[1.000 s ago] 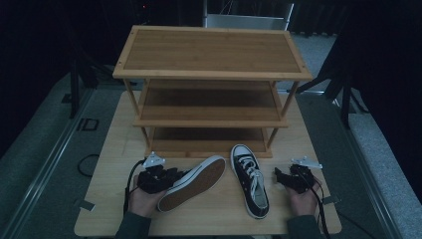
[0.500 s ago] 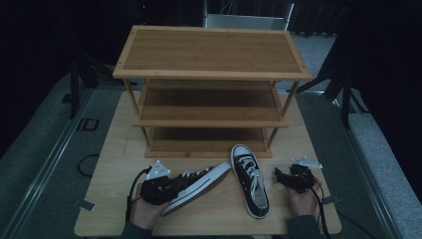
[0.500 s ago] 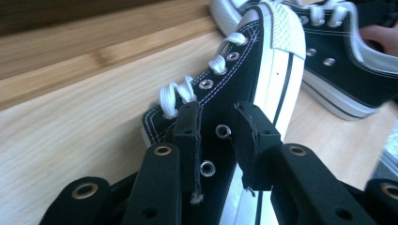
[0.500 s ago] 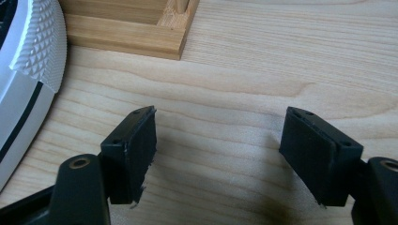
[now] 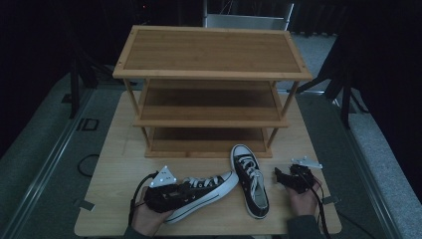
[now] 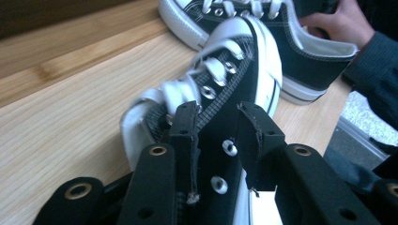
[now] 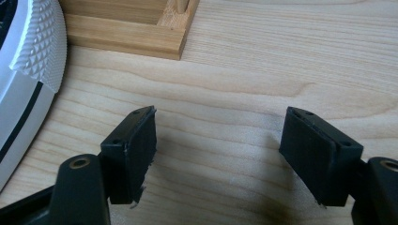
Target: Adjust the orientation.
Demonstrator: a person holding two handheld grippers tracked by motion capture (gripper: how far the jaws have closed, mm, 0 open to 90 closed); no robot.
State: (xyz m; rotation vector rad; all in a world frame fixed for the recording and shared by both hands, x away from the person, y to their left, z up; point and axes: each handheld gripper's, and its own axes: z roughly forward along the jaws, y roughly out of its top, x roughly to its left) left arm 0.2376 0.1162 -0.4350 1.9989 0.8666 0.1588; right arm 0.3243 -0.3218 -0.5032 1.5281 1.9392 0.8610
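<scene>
A black canvas sneaker with white laces and a white sole [image 5: 209, 186] lies aslant at the table's front left, its side facing the high view. My left gripper [image 5: 183, 192] is shut on its heel end. In the left gripper view the jaws [image 6: 216, 112] straddle the eyelet-side wall [image 6: 248, 61], one pad by the laces, one outside. They have just been opening a little, with the wall still between them. The matching sneaker [image 5: 251, 184] stands upright to the right. Beside it my right gripper [image 5: 279, 177] rests open on the wood, nothing between its jaws [image 7: 218, 122].
A three-tier bamboo shoe rack [image 5: 209, 74] stands at the back of the light wooden table [image 5: 119, 159]; its foot [image 7: 122, 33] is just ahead of the right gripper. Bare wood lies in front of the rack. The other hand [image 6: 338, 23] shows beyond the second sneaker [image 6: 305, 51].
The left sneaker has been turned from sole-up to laces-up and shifted slightly right with the left gripper. The right gripper and the other sneaker have stayed put.
</scene>
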